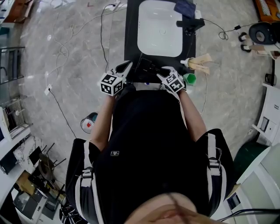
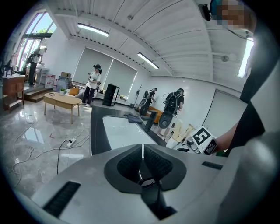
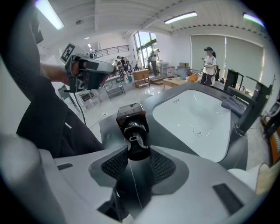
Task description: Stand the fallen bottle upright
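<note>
A dark square bottle [image 3: 131,114] with a black pump top lies on its side on the dark counter [image 3: 109,131], in front of the white sink [image 3: 192,113]. In the right gripper view its pump end points at me, and my right gripper [image 3: 139,151] has its pads against the pump collar on both sides. In the head view the bottle [image 1: 146,66] is a dark shape between the two grippers, with the right gripper [image 1: 161,72] at its right end. My left gripper [image 1: 126,67] hovers just left of it, jaws together with nothing between them [image 2: 143,148].
A black faucet [image 1: 190,24] stands at the sink's right rim, with a dark cloth [image 1: 183,8] behind it. A pale bottle and wooden pieces [image 1: 199,63] and a green cup [image 1: 190,78] sit at the counter's right end. Cables trail over the marble floor [image 1: 65,52].
</note>
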